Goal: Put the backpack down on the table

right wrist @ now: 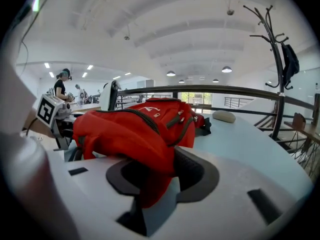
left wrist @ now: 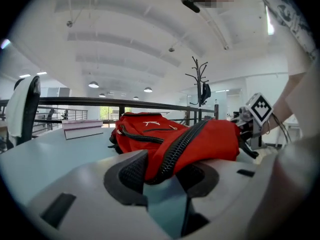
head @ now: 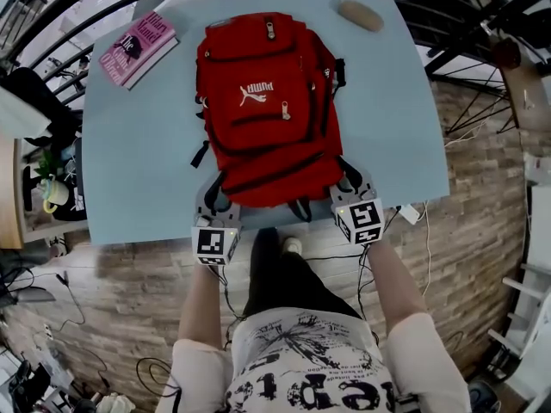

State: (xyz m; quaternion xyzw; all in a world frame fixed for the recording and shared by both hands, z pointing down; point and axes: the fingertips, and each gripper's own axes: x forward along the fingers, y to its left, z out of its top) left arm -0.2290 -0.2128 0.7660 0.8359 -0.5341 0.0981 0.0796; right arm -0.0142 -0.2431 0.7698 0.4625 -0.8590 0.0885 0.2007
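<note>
A red backpack point(head: 263, 110) lies flat on the light blue table point(head: 138, 170), front pockets up, its near end at the table's front edge. My left gripper point(head: 215, 198) sits at its near left corner and my right gripper point(head: 355, 188) at its near right corner. In the left gripper view the jaws of the left gripper point(left wrist: 162, 176) stand apart, with the zippered edge of the backpack point(left wrist: 200, 139) lying loose between the pads. In the right gripper view the right gripper point(right wrist: 157, 176) is likewise open, a fold of the backpack point(right wrist: 125, 134) hanging between its pads.
A pink book point(head: 138, 48) lies at the table's far left corner and a beige oval stone point(head: 360, 14) at the far right. A dark railing point(right wrist: 225, 90) runs behind the table. A coat stand point(right wrist: 275, 59) rises at the right. The brick floor lies below the front edge.
</note>
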